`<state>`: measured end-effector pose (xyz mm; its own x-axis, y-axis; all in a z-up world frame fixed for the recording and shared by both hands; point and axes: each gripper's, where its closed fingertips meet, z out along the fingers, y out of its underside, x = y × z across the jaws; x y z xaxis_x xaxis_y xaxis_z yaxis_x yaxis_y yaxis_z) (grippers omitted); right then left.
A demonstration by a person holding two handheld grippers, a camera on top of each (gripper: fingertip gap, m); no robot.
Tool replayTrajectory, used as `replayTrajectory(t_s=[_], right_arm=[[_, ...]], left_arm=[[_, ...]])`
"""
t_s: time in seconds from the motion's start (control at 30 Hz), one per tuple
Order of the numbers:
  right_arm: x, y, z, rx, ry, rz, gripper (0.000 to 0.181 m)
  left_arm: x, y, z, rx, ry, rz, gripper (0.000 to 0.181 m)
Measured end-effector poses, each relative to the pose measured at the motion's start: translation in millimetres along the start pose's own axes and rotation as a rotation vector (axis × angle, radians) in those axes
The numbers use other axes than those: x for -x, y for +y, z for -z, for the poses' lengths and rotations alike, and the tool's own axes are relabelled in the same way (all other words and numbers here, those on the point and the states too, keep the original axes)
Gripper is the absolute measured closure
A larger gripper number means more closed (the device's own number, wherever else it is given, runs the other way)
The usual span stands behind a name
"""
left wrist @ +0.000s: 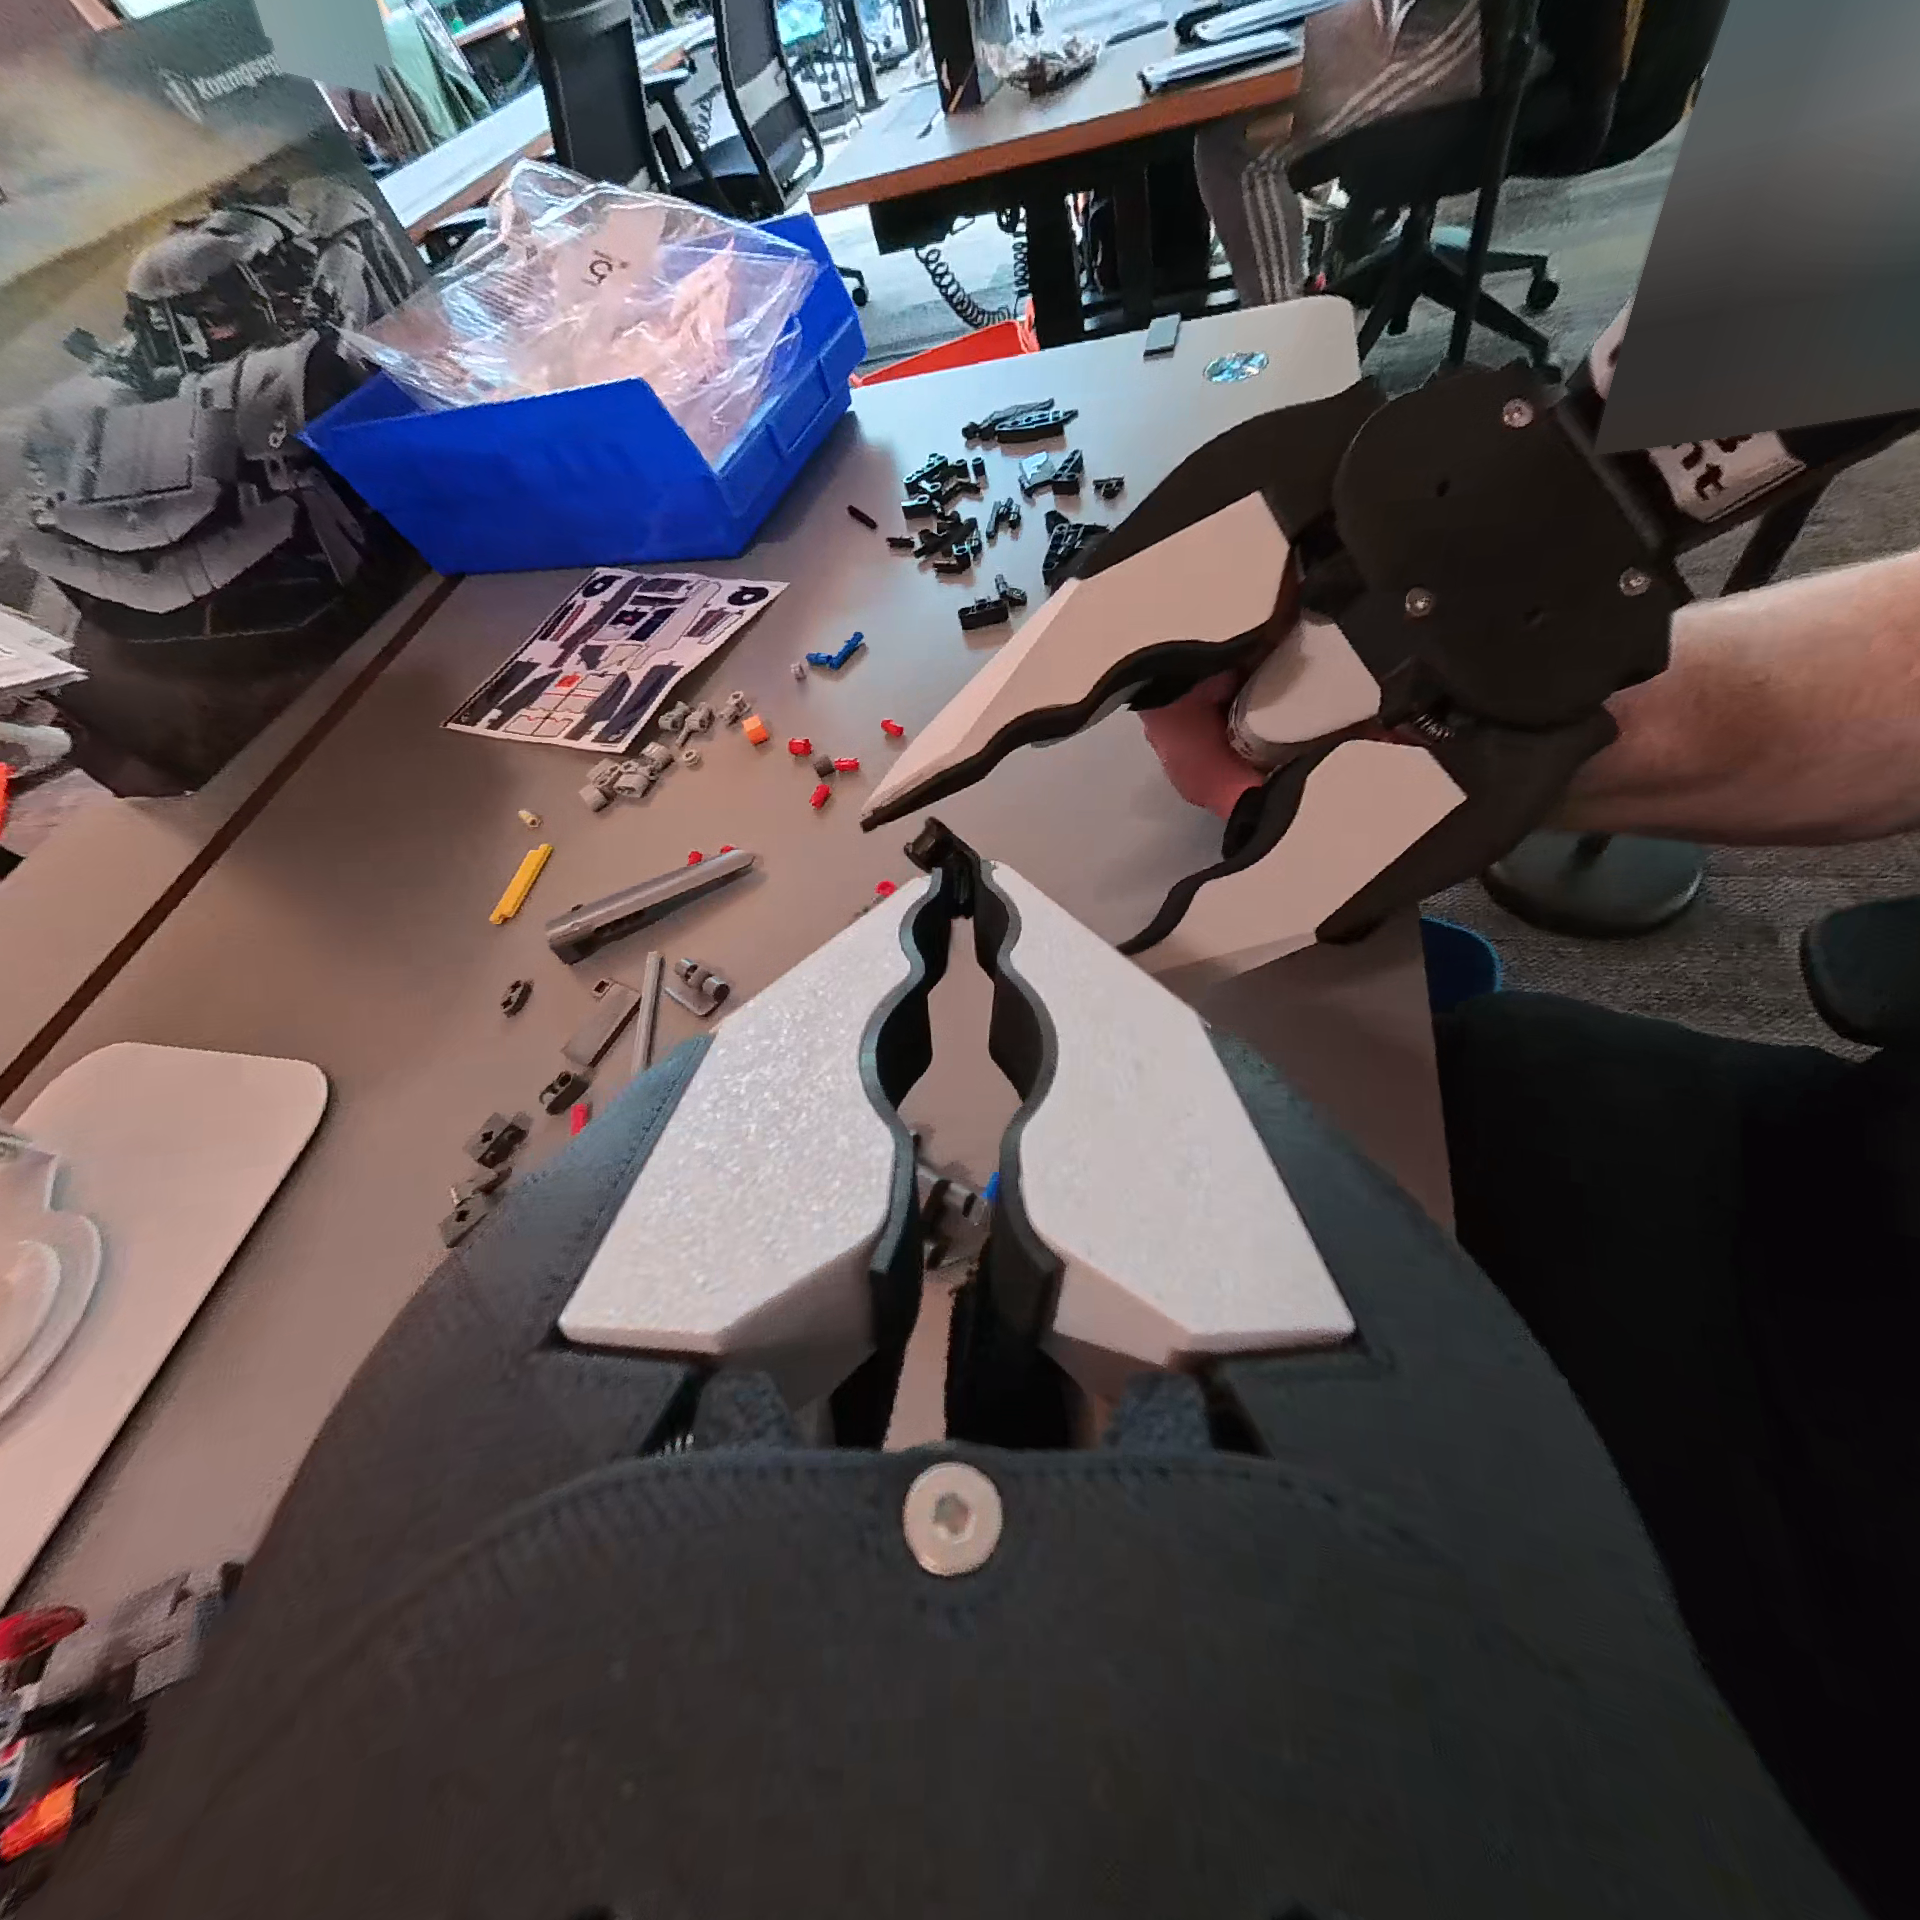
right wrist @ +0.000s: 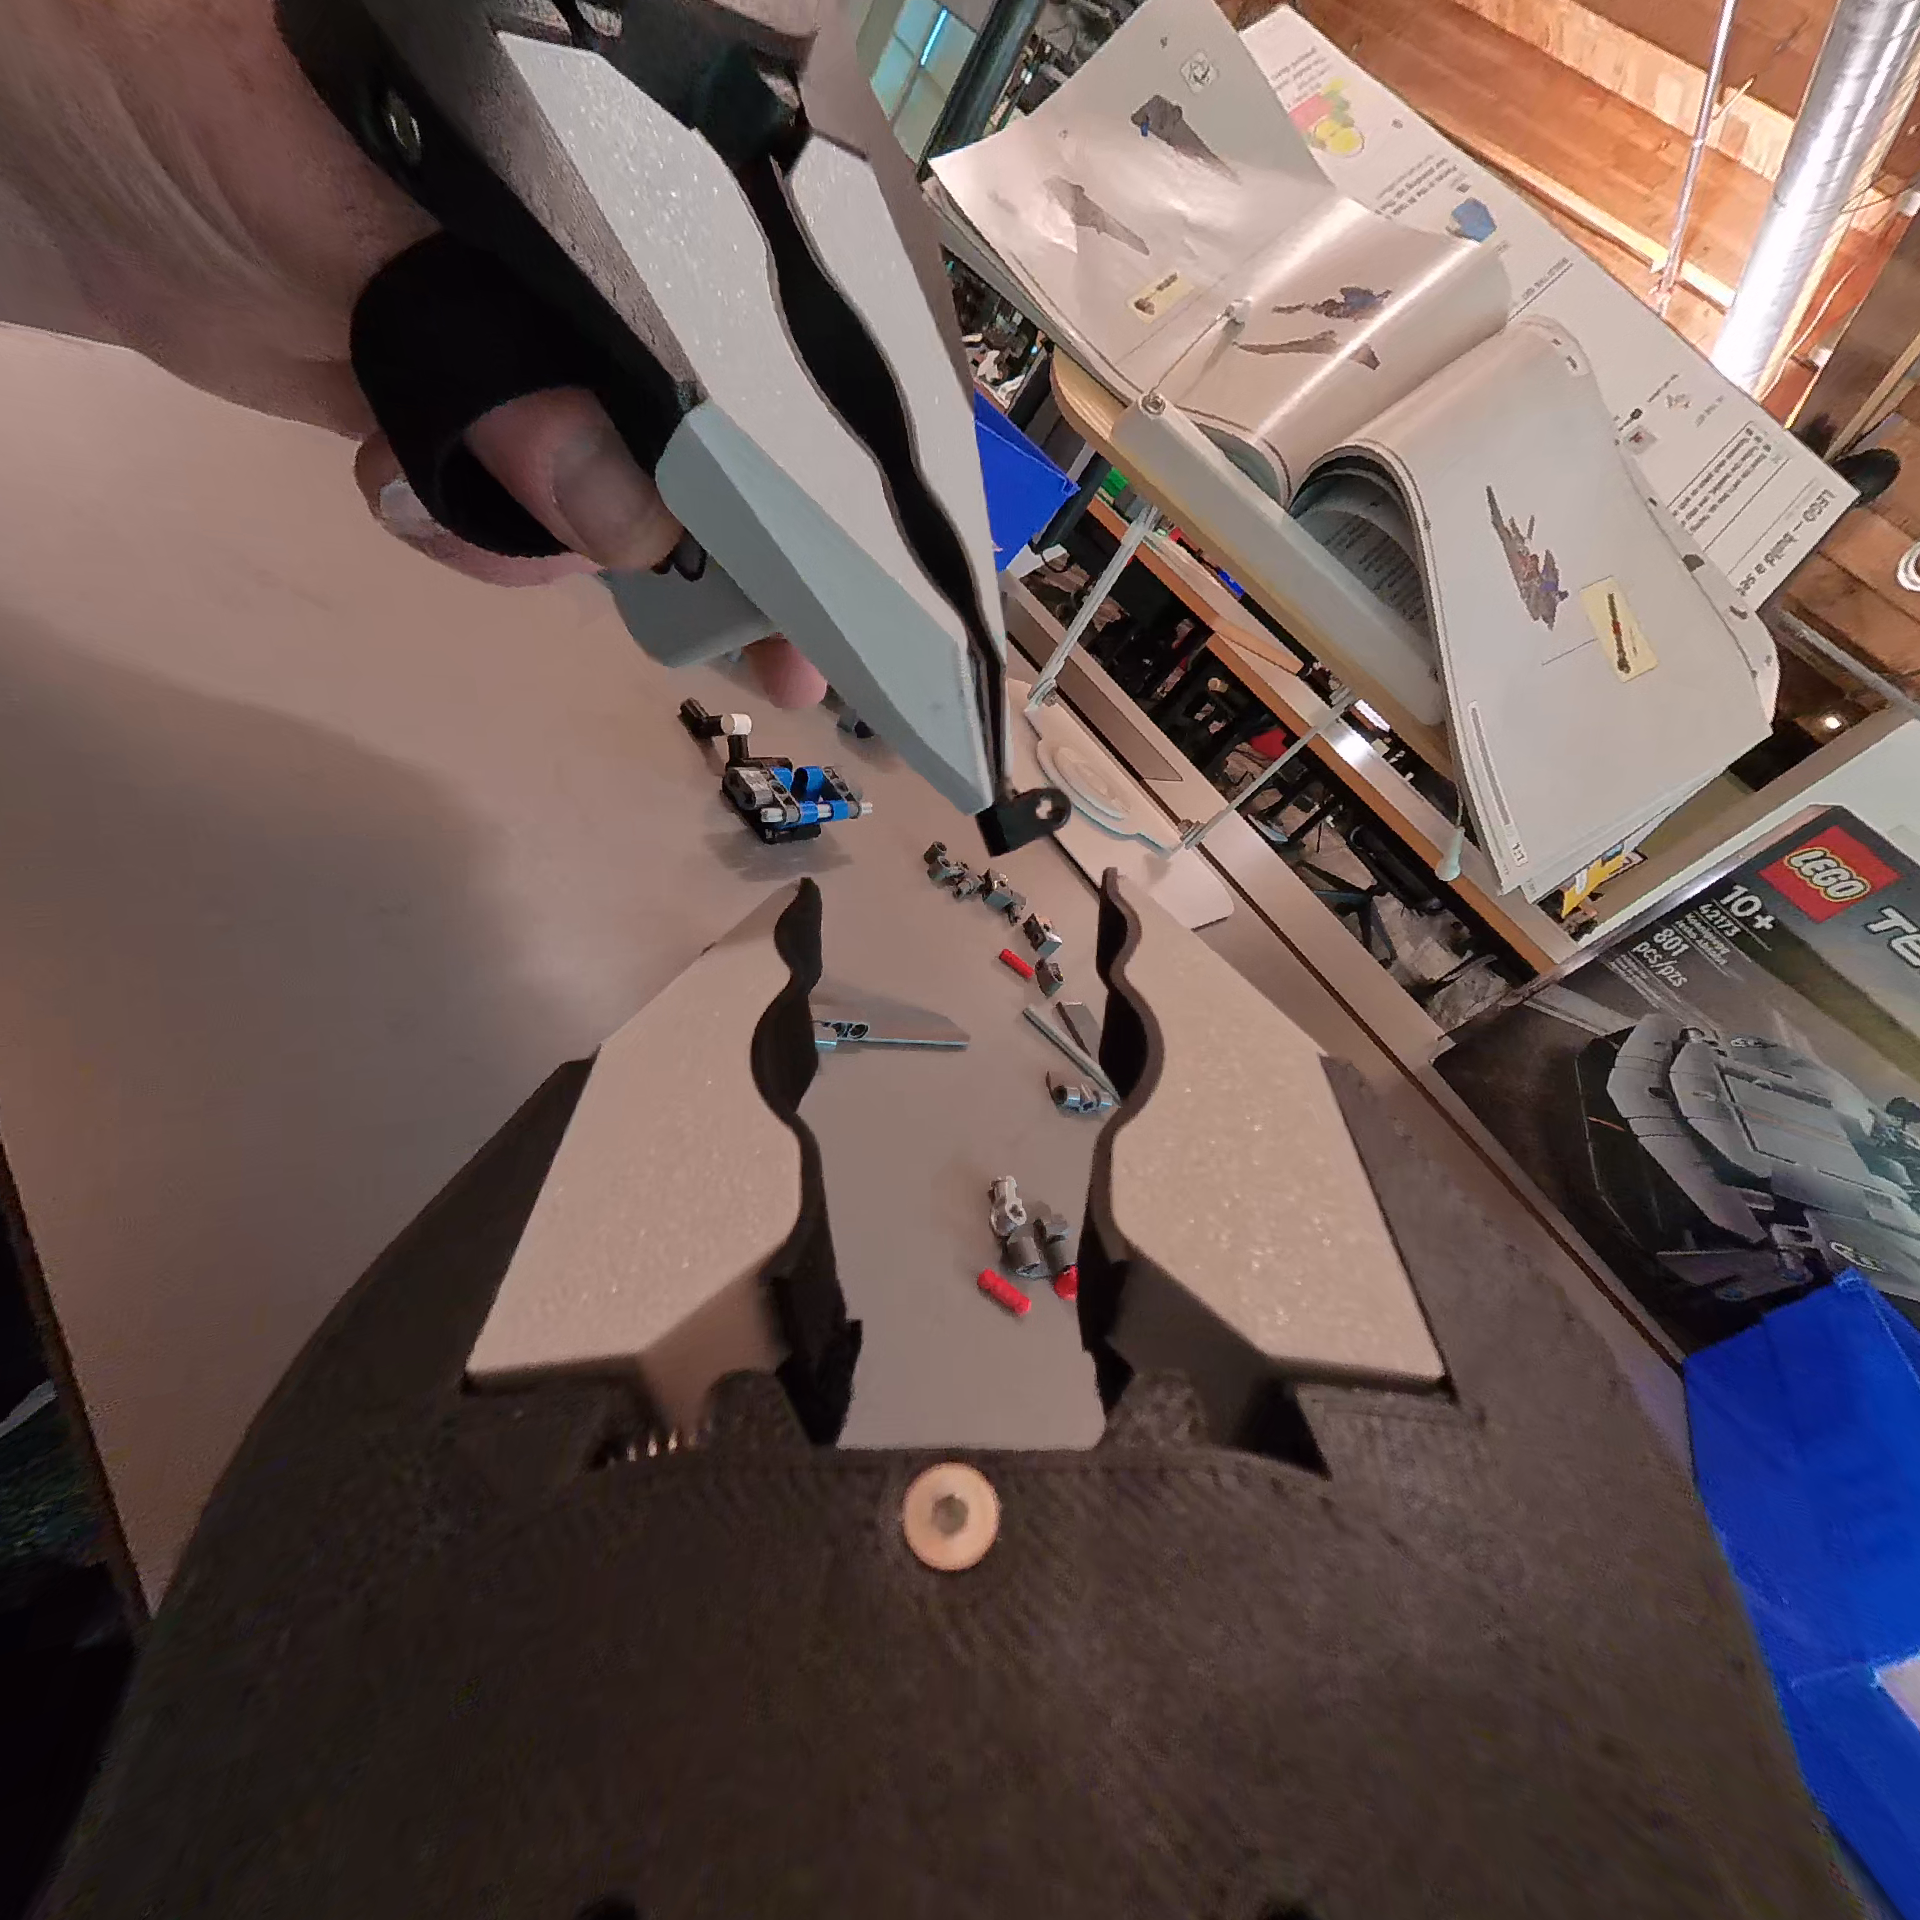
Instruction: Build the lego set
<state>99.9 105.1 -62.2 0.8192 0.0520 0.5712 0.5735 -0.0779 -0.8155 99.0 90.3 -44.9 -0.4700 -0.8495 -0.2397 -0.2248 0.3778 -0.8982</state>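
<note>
Up above the bench (left wrist: 343, 935), the left claw (left wrist: 951, 873) is pinched together on a small black lego piece (left wrist: 940, 844), which sticks out past its tips. From the right wrist view the same left claw (right wrist: 992, 800) comes in from 11 o'clock, and the black piece (right wrist: 1023, 816) shows a flat tab with a round hole pointing toward 3 o'clock. The right claw (right wrist: 956, 914) is spread wide with nothing between its fingers; the held piece hangs just beyond its tips at 12 o'clock. From the left wrist view the right claw (left wrist: 1091, 883) reaches in from 3 o'clock, its upper finger tip just beside the black piece, whether touching I cannot tell.

Loose parts lie over the bench. A heap of black pieces (left wrist: 987, 499) sits at 12 o'clock in the left view, with a sticker sheet (left wrist: 618, 660) at 11 o'clock and a blue bin (left wrist: 582, 468) holding a clear plastic bag (left wrist: 592, 301) behind it. Small grey pieces (left wrist: 644, 769), red pins (left wrist: 821, 758), a yellow bar (left wrist: 522, 883) and a long grey part (left wrist: 649, 902) lie nearer. In the right view a small blue-and-black subassembly (right wrist: 790, 800) rests on the bench at 11 o'clock; an open instruction booklet (right wrist: 1455, 520) stands at 1 o'clock and the set's box (right wrist: 1714, 1091) at 3 o'clock.
</note>
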Motion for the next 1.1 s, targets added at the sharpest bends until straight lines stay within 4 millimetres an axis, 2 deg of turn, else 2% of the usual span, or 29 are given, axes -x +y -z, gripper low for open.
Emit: replayTrajectory(t_s=[0.33,0.47,0.6,0.77,0.87,1.1], right_arm=[[-2,-2,0,-0.001,0.037,0.042,0.139],[-4,-3,2,-0.005,0.076,0.091,0.15],[-7,-3,4,-0.005,0.069,0.132,0.154],[-31,1,13,0.005,0.086,0.135,0.153],[-38,8,14,0.026,0.076,0.128,0.152],[-20,2,7,0.013,0.032,0.199,0.151]], left_arm=[[-8,-1,-7,-0.033,0.053,0.052,0.18],[-10,4,-9,-0.008,0.073,0.052,0.18],[-8,10,-10,0.048,0.074,0.013,0.18],[9,3,-5,0.076,0.0,-0.049,0.18],[15,2,-4,0.079,-0.015,-0.056,0.18],[6,9,-11,0.095,0.017,-0.062,0.179]])
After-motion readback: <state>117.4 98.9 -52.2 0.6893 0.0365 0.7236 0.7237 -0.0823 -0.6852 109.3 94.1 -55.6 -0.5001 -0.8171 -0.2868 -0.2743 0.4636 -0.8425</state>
